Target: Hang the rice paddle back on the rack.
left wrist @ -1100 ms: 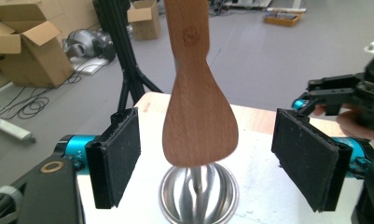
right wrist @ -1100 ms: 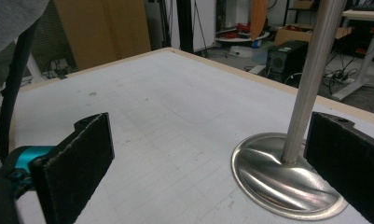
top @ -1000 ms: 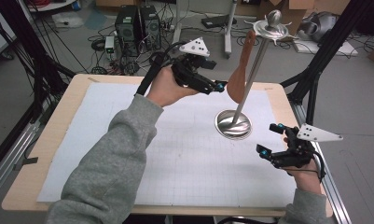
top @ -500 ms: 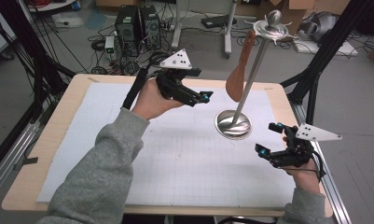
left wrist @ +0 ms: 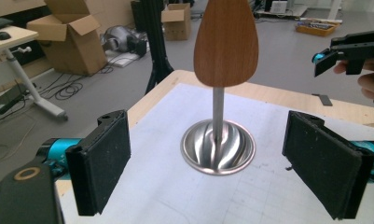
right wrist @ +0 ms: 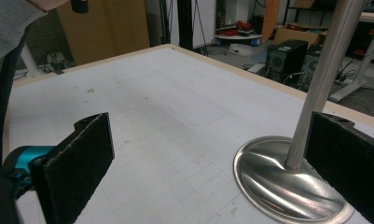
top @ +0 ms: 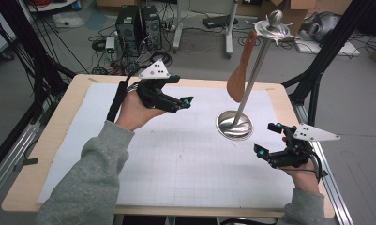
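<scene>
Gaping with nothing between its pads, the left gripper (top: pixel 188 101) sits apart from the metal stand (top: pixel 244 93), where the wooden spatula (top: pixel 239 70) hangs from the top disc. The right gripper (top: pixel 265 140) waits, spread empty, near the stand's base. Hanging looks finished; the next move is likely withdrawing.

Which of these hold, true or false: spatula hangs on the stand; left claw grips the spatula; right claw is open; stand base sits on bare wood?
1. The spatula hangs on the stand. True.
2. The left claw grips the spatula. False: it is open and empty, apart from it.
3. The right claw is open. True.
4. The stand's base sits on bare wood. False: it sits on the white grid mat.
</scene>
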{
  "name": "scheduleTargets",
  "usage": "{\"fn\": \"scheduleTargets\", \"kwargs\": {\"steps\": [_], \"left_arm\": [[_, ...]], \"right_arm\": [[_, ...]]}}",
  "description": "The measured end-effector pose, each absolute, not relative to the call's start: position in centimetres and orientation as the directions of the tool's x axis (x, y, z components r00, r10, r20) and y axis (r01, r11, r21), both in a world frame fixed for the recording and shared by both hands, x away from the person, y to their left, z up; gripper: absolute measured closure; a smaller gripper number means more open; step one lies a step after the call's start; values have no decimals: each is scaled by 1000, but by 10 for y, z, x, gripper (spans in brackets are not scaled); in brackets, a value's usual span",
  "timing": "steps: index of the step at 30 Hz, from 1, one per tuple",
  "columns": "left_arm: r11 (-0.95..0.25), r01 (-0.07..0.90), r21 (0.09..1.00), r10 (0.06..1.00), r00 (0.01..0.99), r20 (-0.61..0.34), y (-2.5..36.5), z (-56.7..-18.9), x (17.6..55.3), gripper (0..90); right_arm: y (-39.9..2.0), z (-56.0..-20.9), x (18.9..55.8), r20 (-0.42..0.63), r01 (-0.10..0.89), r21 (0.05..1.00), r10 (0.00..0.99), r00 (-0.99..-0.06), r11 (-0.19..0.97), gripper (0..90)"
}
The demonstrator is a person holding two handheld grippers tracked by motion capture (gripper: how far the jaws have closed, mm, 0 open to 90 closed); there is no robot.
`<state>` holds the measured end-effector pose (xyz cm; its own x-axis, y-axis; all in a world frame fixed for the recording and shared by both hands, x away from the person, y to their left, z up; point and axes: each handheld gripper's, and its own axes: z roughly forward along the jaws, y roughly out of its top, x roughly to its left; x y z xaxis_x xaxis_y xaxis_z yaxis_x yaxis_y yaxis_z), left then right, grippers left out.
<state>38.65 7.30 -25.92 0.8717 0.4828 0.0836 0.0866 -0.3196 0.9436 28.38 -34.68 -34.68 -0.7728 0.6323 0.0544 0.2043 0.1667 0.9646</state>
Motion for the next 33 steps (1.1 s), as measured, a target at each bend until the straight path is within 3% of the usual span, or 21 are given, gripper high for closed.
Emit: {"fn": "scheduleTargets", "kwargs": {"steps": [19,33], "left_arm": [[-246,145,958,550,835,15,133,-291,366,152],[-213,138,967,568,823,8,159,-308,353,152]], "right_arm": [[-342,-345,286,31,170,973,636,-771,159,3],[-335,-342,287,23,159,974,629,-777,161,3]]}}
